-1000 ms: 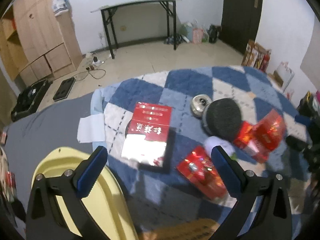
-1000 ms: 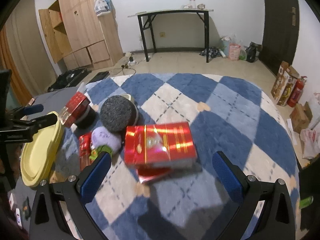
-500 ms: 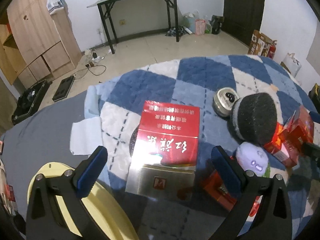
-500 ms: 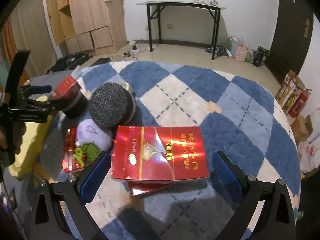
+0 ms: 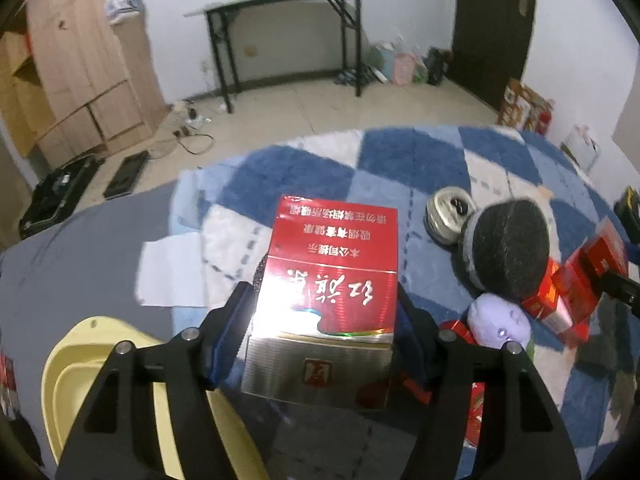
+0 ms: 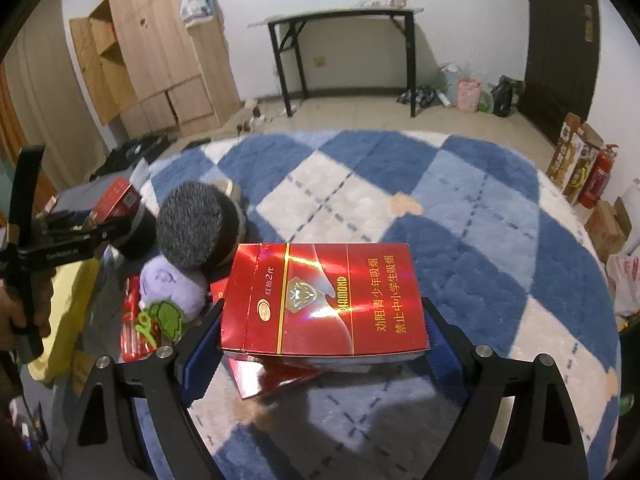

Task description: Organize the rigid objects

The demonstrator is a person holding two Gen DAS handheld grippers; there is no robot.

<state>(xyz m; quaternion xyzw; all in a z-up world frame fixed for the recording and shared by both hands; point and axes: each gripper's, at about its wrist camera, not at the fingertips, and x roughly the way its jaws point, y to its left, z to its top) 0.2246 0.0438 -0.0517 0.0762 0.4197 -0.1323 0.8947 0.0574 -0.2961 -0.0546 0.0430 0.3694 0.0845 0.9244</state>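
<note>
In the left wrist view my left gripper is shut on a red and silver cigarette carton, its blue pads against both long sides. In the right wrist view my right gripper is closed around a red DIAMOND cigarette carton that lies on a flatter red pack. The left gripper shows at the far left of that view, holding its carton. The DIAMOND carton shows at the right edge of the left wrist view.
A blue and white checked rug covers the round table. On it are a dark grey round puff, a purple plush toy, a round tin and small red packs. A yellow basin sits at the left edge.
Both grippers have moved forward onto their cartons and the jaws have closed from wide open onto the carton sides. Each carton now fills the space between the fingers.
</note>
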